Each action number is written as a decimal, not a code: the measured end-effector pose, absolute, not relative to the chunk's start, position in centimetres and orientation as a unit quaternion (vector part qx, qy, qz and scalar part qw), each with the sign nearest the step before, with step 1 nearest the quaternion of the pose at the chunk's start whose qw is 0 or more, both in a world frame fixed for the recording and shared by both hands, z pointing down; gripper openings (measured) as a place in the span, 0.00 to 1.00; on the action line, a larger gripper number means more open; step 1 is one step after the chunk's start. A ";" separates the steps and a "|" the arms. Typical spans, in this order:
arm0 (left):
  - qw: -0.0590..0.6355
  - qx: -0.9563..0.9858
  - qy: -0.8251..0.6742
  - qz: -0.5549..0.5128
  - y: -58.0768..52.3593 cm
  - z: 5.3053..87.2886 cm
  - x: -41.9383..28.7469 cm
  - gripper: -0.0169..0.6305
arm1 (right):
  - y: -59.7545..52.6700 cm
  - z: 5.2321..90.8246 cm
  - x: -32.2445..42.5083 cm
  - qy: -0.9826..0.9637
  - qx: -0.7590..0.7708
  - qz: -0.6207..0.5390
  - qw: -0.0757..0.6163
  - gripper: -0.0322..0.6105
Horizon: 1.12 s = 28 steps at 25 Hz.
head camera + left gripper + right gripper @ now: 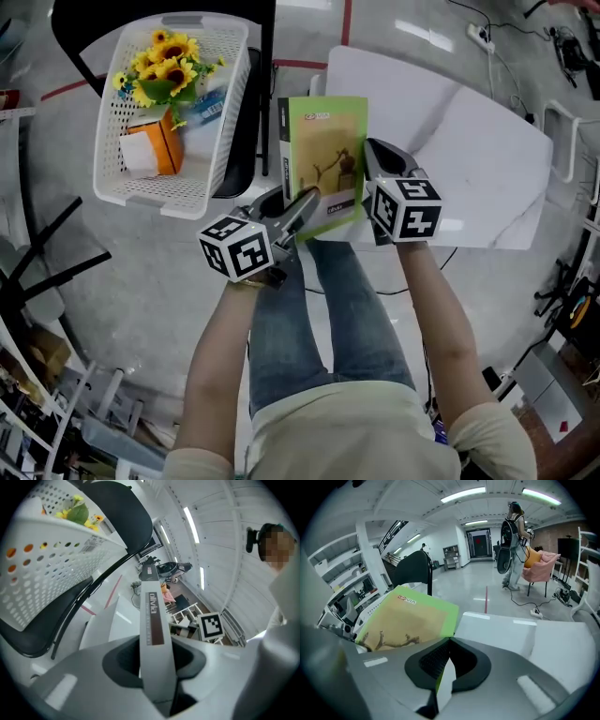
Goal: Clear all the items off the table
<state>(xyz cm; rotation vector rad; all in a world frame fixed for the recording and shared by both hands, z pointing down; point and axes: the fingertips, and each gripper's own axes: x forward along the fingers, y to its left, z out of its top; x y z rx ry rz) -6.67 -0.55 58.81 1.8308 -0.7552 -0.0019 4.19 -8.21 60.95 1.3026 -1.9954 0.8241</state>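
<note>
Left tongs (305, 208), right tongs (368, 161) on green box (328, 150), seemingly either side.

**A lab or workshop hall**

This is a big open work hall, not a home. The polished grey floor (141, 281) carries red tape lines (486, 599), and cables run across it to a power strip (481, 36). Long strip lights (463, 494) hang overhead. Shelves (335, 573) line one wall. A white table (487, 150) stands on open floor, and a person (513, 541) stands by a pink armchair (541, 562).

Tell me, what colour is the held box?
The box is green with a tan picture; head view best.
</note>
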 end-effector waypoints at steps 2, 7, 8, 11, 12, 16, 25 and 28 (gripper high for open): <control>0.543 0.775 -0.323 -0.008 -0.5 57.6 -7.4 0.23 | -8.0 59.7 3.5 -0.757 0.488 0.309 0.305 0.05; 0.537 0.771 -0.341 -0.029 -0.4 54.6 -9.7 0.23 | -7.5 56.8 1.3 -0.765 0.476 0.313 0.302 0.05; 0.536 0.770 -0.344 -0.032 -0.3 54.0 -10.2 0.23 | -7.3 56.3 0.9 -0.765 0.474 0.317 0.299 0.05; 0.529 0.771 -0.353 -0.040 -0.2 51.8 -11.4 0.23 | -7.1 54.2 -0.1 -0.768 0.469 0.322 0.294 0.05; 0.527 0.771 -0.355 -0.043 -0.2 51.0 -11.8 0.23 | -7.0 53.4 -0.4 -0.770 0.467 0.321 0.293 0.05; 0.522 0.769 -0.366 -0.054 0.0 48.8 -13.7 0.23 | -6.7 51.0 -2.3 -0.778 0.458 0.319 0.286 0.05; 0.514 0.761 -0.389 -0.070 0.4 45.1 -18.0 0.23 | -5.4 47.2 -6.5 -0.785 0.448 0.329 0.273 0.05; 0.515 0.753 -0.403 -0.068 0.6 44.5 -19.9 0.23 | -4.7 46.5 -8.0 -0.786 0.441 0.331 0.278 0.05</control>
